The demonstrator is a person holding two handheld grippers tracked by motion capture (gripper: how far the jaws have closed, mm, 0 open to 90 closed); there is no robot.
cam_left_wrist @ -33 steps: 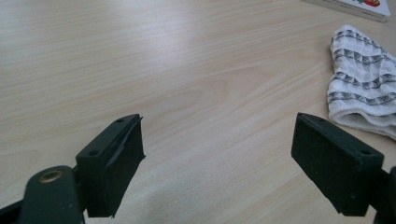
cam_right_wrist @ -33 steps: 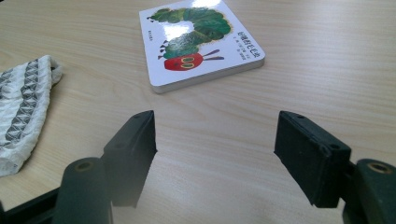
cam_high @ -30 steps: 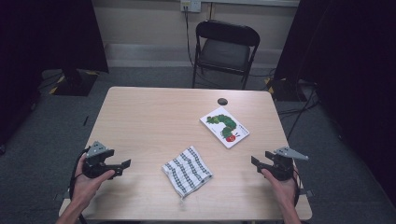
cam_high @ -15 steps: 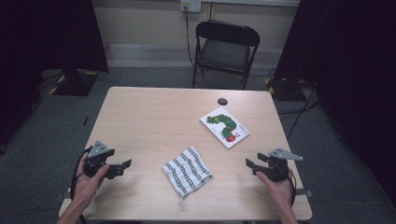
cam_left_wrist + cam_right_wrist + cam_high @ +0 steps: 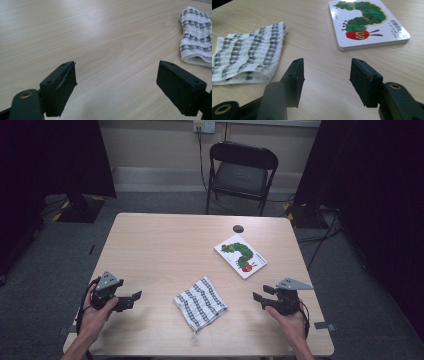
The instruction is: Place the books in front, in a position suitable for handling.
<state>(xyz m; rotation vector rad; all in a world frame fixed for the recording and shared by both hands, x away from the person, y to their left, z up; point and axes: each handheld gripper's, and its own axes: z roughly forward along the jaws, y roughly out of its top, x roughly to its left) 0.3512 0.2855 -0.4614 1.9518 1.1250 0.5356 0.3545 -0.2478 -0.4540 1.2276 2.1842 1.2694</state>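
Both hand-held grippers hover low over the near part of the table (image 5: 165,245), each in a hand and each pointing inward at the folded checked cloth (image 5: 200,303) that lies flat between them, well apart from either. On the left, the left hand-held gripper (image 5: 134,296) has its jaws spread wide over bare wood, nothing between them. On the right, the right hand-held gripper (image 5: 258,297) has just been closing its jaws; they stand about half apart, still empty. Beyond the cloth, a caterpillar picture book (image 5: 240,255) lies flat, near a small dark disc (image 5: 238,228).
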